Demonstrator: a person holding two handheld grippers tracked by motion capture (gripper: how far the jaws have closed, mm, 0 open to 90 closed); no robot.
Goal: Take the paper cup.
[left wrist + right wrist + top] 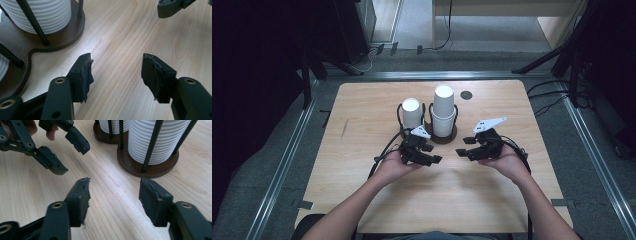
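Your left gripper point(435, 159) sits low over the wooden table point(362, 120), jaws apart with a clear gap and nothing but bare wood between them. Your right gripper point(460, 152) faces it from the other side, tips near each other but not touching; its jaws also stand apart with a plain gap, nothing held, pads pressing on nothing. The dark brown cup rack point(445, 138) stands just beyond both grippers, closer to your left one; in the left gripper view its base point(53, 41) lies up and to the left of the jaws, clear of them. In the right gripper view the rack's round base point(152, 168) is ahead and to the right of the jaws, not touching. Two stacks of white ribbed paper cups stand upright in the rack, rims down: the tall stack point(444, 116) straight ahead between the two grippers, the short stack point(412, 113) beyond your left gripper, beside the tall one. Thin black rods point(150, 145) fence each stack. A small dark disc point(466, 95) lies on the table well past the rack, right of the tall stack.
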